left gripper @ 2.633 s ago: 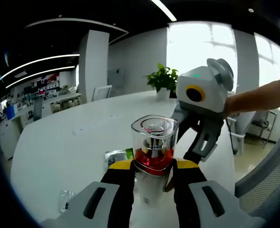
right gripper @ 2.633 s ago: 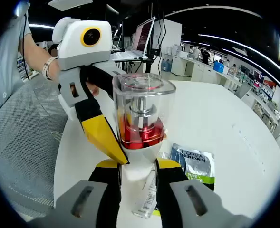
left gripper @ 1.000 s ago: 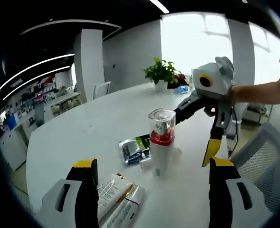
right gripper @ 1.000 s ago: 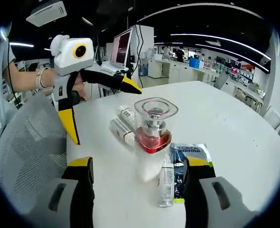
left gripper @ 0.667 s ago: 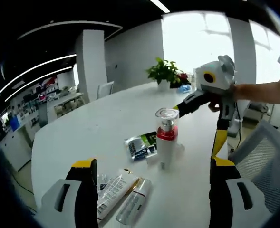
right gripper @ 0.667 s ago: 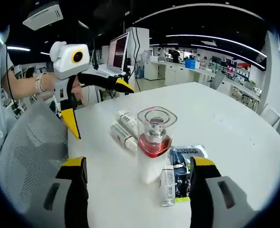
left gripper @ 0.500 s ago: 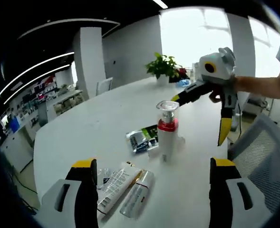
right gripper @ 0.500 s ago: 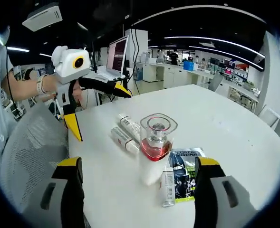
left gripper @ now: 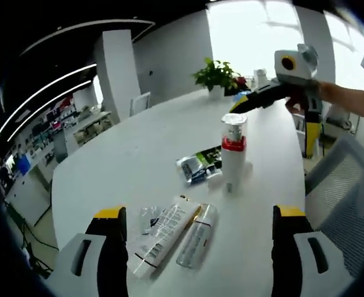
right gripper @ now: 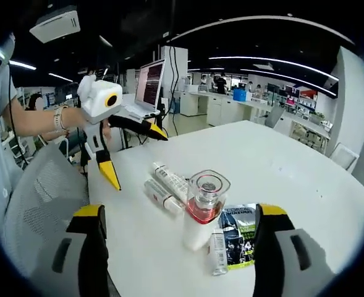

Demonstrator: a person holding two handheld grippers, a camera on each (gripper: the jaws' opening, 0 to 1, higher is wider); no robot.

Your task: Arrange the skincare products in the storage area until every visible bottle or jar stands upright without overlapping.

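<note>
Left hand-held gripper (left gripper: 197, 213): grey body, black jaws tipped yellow, jaws spread wide apart, nothing between them, held above the near edge of the round white worktop (left gripper: 126, 154); seen from the right gripper view (right gripper: 129, 154) it hangs in the air off the worktop's edge, held in a person's hand (right gripper: 70, 117), jaws splayed. Right hand-held gripper (right gripper: 180, 213): same build, jaws likewise wide apart and empty, raised over the worktop (right gripper: 280, 161); in the left gripper view (left gripper: 280, 108) it shows beyond the far side of the worktop, jaws open. Items on the worktop, nearest the left gripper first: flat white squeeze tube with printed text (left gripper: 163, 235), lying on its side; slim silver-white cylindrical bottle (left gripper: 197, 235), lying just beside the tube and roughly parallel with it; small crumpled clear wrapper (left gripper: 148, 215), touching or just beside the tube. In the right gripper view the tube (right gripper: 171, 178) and bottle (right gripper: 163, 195) lie side by side. Further on: white pump bottle with red collar and clear plastic cap (left gripper: 233, 151), standing upright near the middle of the worktop, also seen upright in the right gripper view (right gripper: 201, 210). Beside its base: dark and green printed sachet (left gripper: 200, 167), lying flat (right gripper: 240, 232); small clear lying tube (right gripper: 217, 250), resting at the sachet's edge. Background: potted green plant (left gripper: 215, 75) at the worktop's far end; grey mesh chair back (right gripper: 33, 204) beside the worktop.
</note>
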